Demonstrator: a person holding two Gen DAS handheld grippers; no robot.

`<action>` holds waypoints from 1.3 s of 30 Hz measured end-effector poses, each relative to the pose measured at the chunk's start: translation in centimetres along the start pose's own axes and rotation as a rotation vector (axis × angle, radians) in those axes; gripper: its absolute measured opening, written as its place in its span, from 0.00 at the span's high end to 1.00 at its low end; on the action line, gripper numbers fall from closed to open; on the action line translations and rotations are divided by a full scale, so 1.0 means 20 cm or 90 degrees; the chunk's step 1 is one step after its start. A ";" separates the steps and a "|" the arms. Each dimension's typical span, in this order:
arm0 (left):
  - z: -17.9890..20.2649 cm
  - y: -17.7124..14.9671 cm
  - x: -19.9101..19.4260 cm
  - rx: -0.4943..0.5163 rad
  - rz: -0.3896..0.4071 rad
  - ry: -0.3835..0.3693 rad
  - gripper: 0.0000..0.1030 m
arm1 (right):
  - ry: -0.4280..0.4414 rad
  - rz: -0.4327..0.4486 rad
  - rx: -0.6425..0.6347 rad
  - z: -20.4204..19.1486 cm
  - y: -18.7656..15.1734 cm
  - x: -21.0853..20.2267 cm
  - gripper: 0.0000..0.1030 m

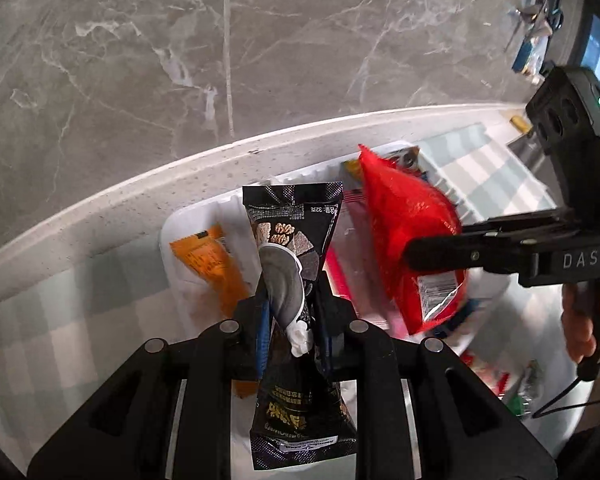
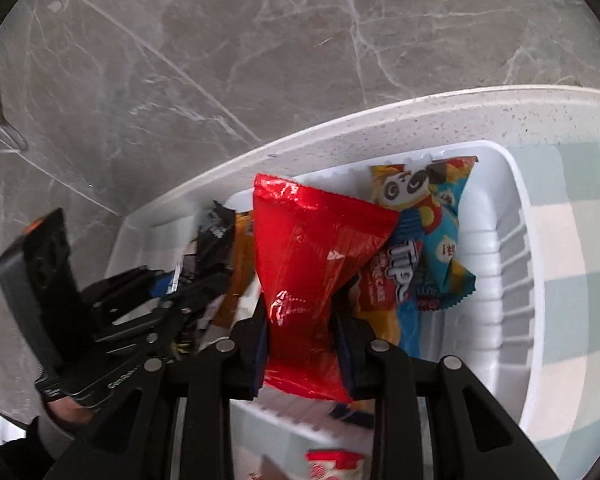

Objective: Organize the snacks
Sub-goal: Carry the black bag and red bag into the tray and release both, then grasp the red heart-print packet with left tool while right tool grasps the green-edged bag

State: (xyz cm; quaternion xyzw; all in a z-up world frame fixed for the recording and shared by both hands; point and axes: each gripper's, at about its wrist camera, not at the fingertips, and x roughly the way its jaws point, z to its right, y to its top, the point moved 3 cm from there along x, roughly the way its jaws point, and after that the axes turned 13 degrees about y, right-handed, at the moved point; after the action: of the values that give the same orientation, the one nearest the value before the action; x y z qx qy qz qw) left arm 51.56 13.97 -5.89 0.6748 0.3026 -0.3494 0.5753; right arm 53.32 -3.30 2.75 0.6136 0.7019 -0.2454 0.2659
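Two black two-finger grippers each carry a snack packet above a white plastic basket (image 2: 516,208) that sits on a pale checked cloth by the speckled white edge of the table (image 1: 204,168). The left gripper (image 1: 290,300) has its fingers pinched tight on the middle of a black glossy snack packet (image 1: 294,232) printed with walnuts and a grey bowl, the packet standing upright with its sealed top toward 12 o'clock. Just at its 9 o'clock, an orange snack packet (image 1: 208,260) lies inside the basket. The right gripper (image 2: 300,316) squeezes a shiny red plastic snack packet (image 2: 312,240) at its waist, the film creased between the blue pads; no earlier view shows whether the grip has changed. At 2 o'clock from the red packet, a blue and yellow packet with a cartoon panda (image 2: 428,216) rests against the basket's far wall. In the left wrist view, a person's hand (image 1: 588,320) grips the right tool's handle at 3 o'clock. Grey marble floor (image 1: 180,60) lies beyond the table.
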 end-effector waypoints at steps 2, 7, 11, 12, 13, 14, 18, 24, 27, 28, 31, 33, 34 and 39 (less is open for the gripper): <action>-0.01 -0.01 0.03 0.004 -0.001 0.008 0.82 | -0.014 0.001 -0.010 0.00 0.01 0.00 0.66; -0.02 -0.02 0.06 0.001 0.002 0.034 0.75 | -0.038 0.006 -0.045 -0.04 0.02 -0.02 0.61; -0.05 -0.01 0.00 -0.008 0.029 0.046 0.42 | -0.056 0.024 -0.092 -0.11 0.02 -0.11 0.53; -0.05 0.00 -0.02 -0.007 0.035 0.048 0.42 | -0.060 0.030 -0.105 -0.13 0.01 -0.13 0.53; -0.06 0.01 -0.04 -0.003 0.040 0.054 0.42 | -0.064 0.035 -0.115 -0.15 0.02 -0.16 0.53; -0.05 0.02 -0.06 0.000 0.045 0.060 0.42 | -0.064 0.038 -0.123 -0.17 0.01 -0.18 0.52; -0.02 0.03 -0.17 0.018 0.070 0.077 0.42 | -0.077 0.047 -0.170 -0.25 -0.06 -0.30 0.49; 0.07 0.00 -0.35 0.044 0.101 0.080 0.42 | -0.086 0.033 -0.211 -0.33 -0.26 -0.45 0.46; 0.15 -0.04 -0.45 0.062 0.110 0.062 0.41 | -0.093 0.020 -0.212 -0.33 -0.38 -0.50 0.45; 0.19 -0.06 -0.48 0.071 0.112 0.055 0.41 | -0.098 0.014 -0.211 -0.32 -0.43 -0.51 0.45; 0.29 -0.14 -0.54 0.093 0.107 0.035 0.41 | -0.107 -0.002 -0.193 -0.27 -0.58 -0.54 0.45; 0.36 -0.20 -0.57 0.104 0.100 0.014 0.41 | -0.104 -0.010 -0.171 -0.24 -0.66 -0.55 0.45; 0.39 -0.23 -0.59 0.111 0.097 0.006 0.41 | -0.105 -0.014 -0.157 -0.21 -0.71 -0.55 0.45; 0.56 -0.44 -0.63 0.137 0.066 -0.052 0.41 | -0.115 -0.024 -0.109 -0.13 -0.89 -0.54 0.45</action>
State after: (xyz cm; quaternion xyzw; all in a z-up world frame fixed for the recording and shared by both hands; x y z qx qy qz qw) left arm 35.89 4.27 -1.64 0.7327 0.2043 -0.3770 0.5285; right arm 36.73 -11.75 12.31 0.5504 0.7052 -0.2435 0.3747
